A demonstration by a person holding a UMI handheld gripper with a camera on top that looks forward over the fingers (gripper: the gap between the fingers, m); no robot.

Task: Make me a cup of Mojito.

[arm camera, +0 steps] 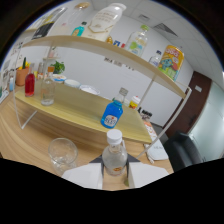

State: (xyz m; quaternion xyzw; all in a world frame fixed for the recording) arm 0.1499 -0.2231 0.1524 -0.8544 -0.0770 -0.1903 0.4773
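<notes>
**Mojito station: clear bottle between the fingers**

Clear bottle (114, 154), white cap, orange mark low on its body; stood upright on the worktop (30, 145) between the two pale fingers (80, 176), one finger at either side of its base. Whether the fingers pressed on the bottle or left a gap could not be told. The gripper (114, 175) was held low and roughly level with the worktop, pointing toward the shelf unit; the holding hand was out of sight.

Empty glass (63, 153), clear, upright on the worktop just beside the bottle, ahead of the left finger.

Shelf unit (85, 107), pale wood on white frame, two tiers, beyond the fingers. Lower tier carried:
- blue bottle (112, 114), tilted in view, directly beyond the clear bottle;
- small bottle with yellow and red cap (133, 103), near the blue one;
- red bottle (29, 84) and a clear jar (47, 90), side by side at the far end;
- potted plant (58, 67) behind them.

Upper tier carried a large white bottle (104, 21), a green-labelled bottle (137, 41) and an orange-yellow packet (172, 61), well apart from one another.
</notes>
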